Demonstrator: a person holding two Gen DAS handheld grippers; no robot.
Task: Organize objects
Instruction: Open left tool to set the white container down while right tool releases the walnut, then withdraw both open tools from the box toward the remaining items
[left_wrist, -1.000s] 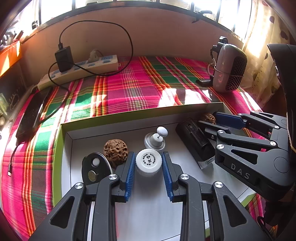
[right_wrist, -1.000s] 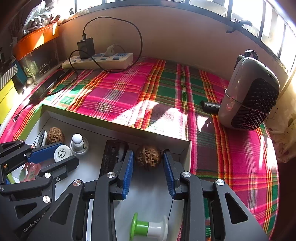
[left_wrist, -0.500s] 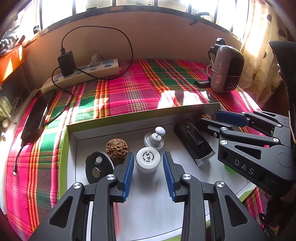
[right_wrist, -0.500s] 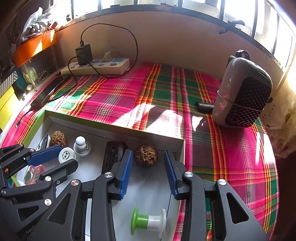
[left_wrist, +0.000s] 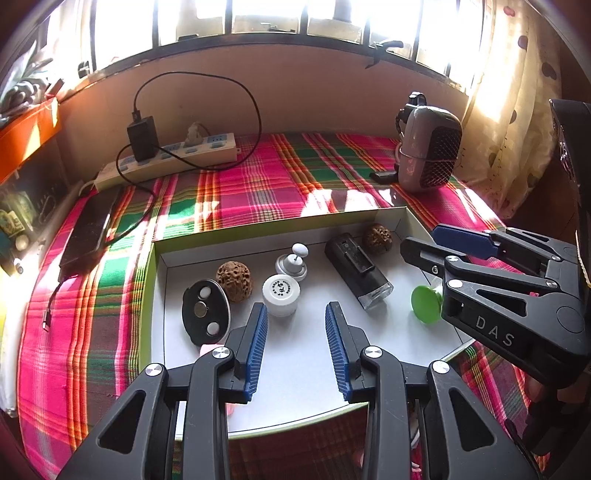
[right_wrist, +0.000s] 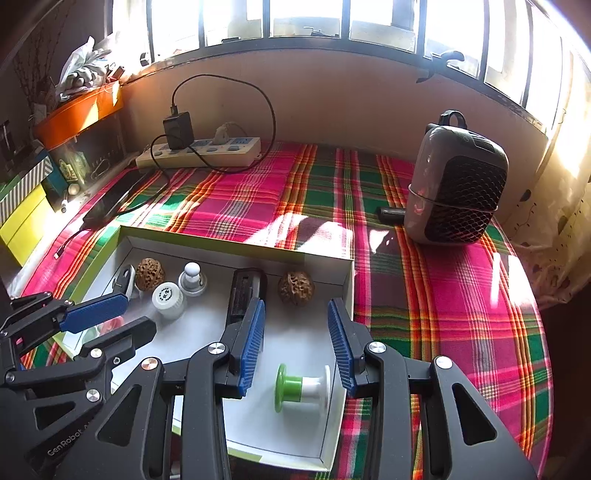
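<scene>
The shallow white tray (left_wrist: 159, 280) with the green outer rim is my landmark, and everything I'm sorting lies in it. Near its middle I see the small white jar (left_wrist: 280, 294), standing upright, with a white knobbed stopper (left_wrist: 293, 260) just behind it. Left of the jar sits a walnut (left_wrist: 234, 276), and touching that on the left is a black oval disc (left_wrist: 205, 317) with round studs. A black rectangular block (left_wrist: 357, 270) lies slanted toward the tray's far right corner, where a second walnut (left_wrist: 376, 239) rests just beside it. A green-and-white spool (right_wrist: 301, 386) lies on its side by the tray's right wall. Something pink (left_wrist: 210, 349) shows at the near left, mostly hidden behind my left finger.

My left claw (left_wrist: 296, 349) hangs over the tray's near half with its blue pads released and nothing between them; the white jar stands just beyond the tips. My right claw (right_wrist: 296, 345) is also released over the tray's right side, empty, with the second walnut ahead of its tips and the spool below them.

The tray rests on a pink, green and orange plaid cloth (right_wrist: 461, 295). Behind the tray, against the wall, lies a power strip (left_wrist: 170, 158) with a black adapter plugged in. Right of the tray stands a grey heater (right_wrist: 456, 190).
</scene>
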